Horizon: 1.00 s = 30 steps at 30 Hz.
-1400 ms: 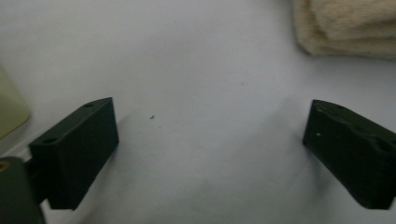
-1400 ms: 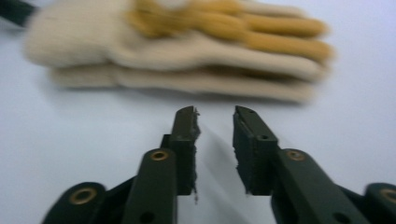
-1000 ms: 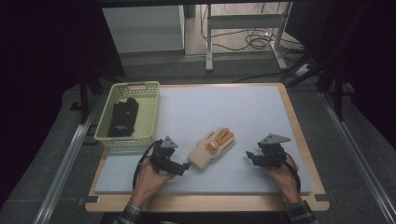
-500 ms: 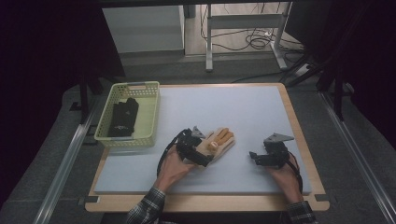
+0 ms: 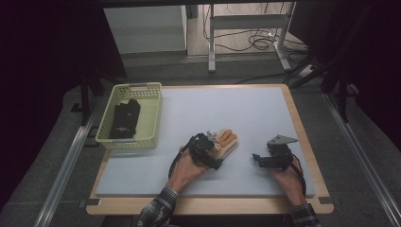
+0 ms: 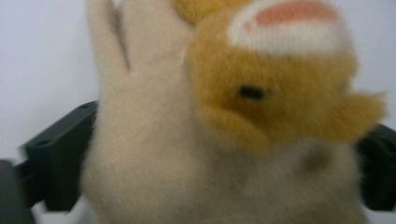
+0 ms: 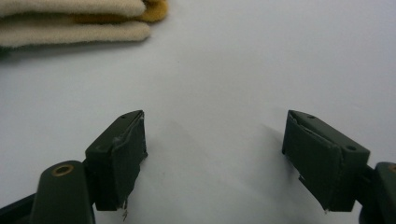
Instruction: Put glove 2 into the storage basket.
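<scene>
A cream and orange plush glove [image 5: 228,140] lies palm-down on the pale mat [image 5: 236,106], right of centre. My left gripper [image 5: 215,147] has reached its cuff end. In the left gripper view the glove [image 6: 210,140] spans the whole gap between the two black jaws of the left gripper [image 6: 219,158]. Those jaws stand wide and have just been closing a little on it. My right gripper [image 5: 256,158] rests low on the mat to the glove's right, open, with bare mat between the jaws of the right gripper [image 7: 215,154]. Its jaws have just widened. The glove's fingertips [image 7: 74,23] lie farther off.
A pale green basket [image 5: 127,142] stands at the mat's left edge with a black folded item [image 5: 125,118] inside. The mat lies on a wooden table [image 5: 307,142]. Metal rails run along both sides, and desk legs and cables stand behind the far edge.
My left hand has moved right across the mat from near the basket to the glove, and its jaws now straddle the cuff. The right hand has stayed put.
</scene>
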Tool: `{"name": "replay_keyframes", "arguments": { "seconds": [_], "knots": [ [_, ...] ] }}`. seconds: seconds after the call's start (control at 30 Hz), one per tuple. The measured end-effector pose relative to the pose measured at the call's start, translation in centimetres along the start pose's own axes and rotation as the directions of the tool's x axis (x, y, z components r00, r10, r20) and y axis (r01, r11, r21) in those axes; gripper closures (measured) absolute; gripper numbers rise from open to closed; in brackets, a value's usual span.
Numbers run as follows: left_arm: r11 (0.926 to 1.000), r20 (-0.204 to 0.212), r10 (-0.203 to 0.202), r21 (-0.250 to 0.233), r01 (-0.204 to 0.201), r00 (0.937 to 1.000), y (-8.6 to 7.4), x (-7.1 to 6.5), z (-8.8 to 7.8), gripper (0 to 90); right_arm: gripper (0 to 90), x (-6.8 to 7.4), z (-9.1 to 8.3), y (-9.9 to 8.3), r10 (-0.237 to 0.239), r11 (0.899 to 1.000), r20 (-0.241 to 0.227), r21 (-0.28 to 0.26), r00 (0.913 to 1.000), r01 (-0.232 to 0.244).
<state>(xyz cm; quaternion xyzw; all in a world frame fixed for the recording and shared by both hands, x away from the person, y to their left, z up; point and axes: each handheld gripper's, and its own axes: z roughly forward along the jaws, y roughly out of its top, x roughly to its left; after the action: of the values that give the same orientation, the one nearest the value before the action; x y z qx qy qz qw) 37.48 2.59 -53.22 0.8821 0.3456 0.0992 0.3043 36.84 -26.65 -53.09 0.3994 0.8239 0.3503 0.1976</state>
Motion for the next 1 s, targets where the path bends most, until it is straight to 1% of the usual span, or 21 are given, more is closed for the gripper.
{"name": "replay_keyframes", "arguments": {
  "seconds": [0.07, 0.2, 0.27, 0.33, 0.43, 0.53, 0.67, 0.77, 0.87, 0.97, 1.0],
  "knots": [
    [1.0, 0.0, -0.001, -0.003, 0.001, 1.0, -0.1, -0.1, -0.3, 9.4, 21.1, 0.0, 0.0, 0.0, 0.0, 1.0, 0.0, 0.0, 1.0, 0.0],
    [0.9999, 0.004, 0.009, 0.008, -0.009, 1.0, 0.1, -0.4, -0.8, 28.2, 21.1, 0.0, 0.0, 0.0, -0.001, 1.0, 0.001, 0.0, 1.0, 0.001],
    [0.9999, -0.005, -0.003, 0.011, 0.003, 1.0, 0.2, -0.4, -0.9, 36.2, 21.1, 0.0, 0.0, 0.0, -0.002, 1.0, 0.001, 0.001, 1.0, 0.002],
    [0.9999, -0.008, -0.006, 0.01, 0.006, 0.9999, 0.2, -0.5, -1.0, 45.5, 21.1, 0.0, 0.0, 0.0, -0.002, 1.0, 0.001, 0.001, 1.0, 0.002],
    [0.9999, -0.007, -0.012, 0.003, 0.012, 0.9999, 0.1, -0.5, -1.2, 55.6, 21.1, 0.0, 0.0, 0.0, -0.003, 1.0, 0.002, 0.001, 1.0, 0.003],
    [0.9998, -0.005, -0.018, 0.003, 0.018, 0.9998, 0.1, -0.5, -1.3, 61.0, 21.1, 0.0, 0.0, 0.0, -0.003, 1.0, 0.002, 0.001, 1.0, 0.003],
    [0.9996, 0.006, -0.026, -0.005, 0.026, 0.9996, 0.1, -0.3, -1.6, 64.1, 21.1, 0.0, 0.0, 0.0, -0.003, 1.0, 0.002, 0.0, 1.0, 0.003],
    [0.9993, 0.002, -0.035, -0.014, 0.035, 0.9994, 0.1, 0.0, -2.0, 66.6, 21.1, 0.0, 0.0, 0.0, -0.003, 1.0, 0.002, 0.0, 1.0, 0.003],
    [0.9989, -0.014, -0.04, -0.026, 0.039, 0.9991, 0.2, 0.4, -2.6, 70.1, 21.1, 0.0, 0.0, 0.0, -0.003, 1.0, 0.003, 0.0, 1.0, 0.003],
    [0.9985, -0.034, -0.046, -0.032, 0.045, 0.9983, 0.3, 0.8, -3.2, 71.4, 21.1, 0.0, 0.0, 0.0, -0.004, 1.0, 0.004, -0.001, 1.0, 0.004],
    [0.9986, -0.034, -0.044, -0.03, 0.043, 0.9984, 0.4, 1.0, -3.4, 72.0, 21.1, 0.0, 0.0, 0.0, -0.004, 1.0, 0.004, -0.001, 1.0, 0.004]
  ]
}}
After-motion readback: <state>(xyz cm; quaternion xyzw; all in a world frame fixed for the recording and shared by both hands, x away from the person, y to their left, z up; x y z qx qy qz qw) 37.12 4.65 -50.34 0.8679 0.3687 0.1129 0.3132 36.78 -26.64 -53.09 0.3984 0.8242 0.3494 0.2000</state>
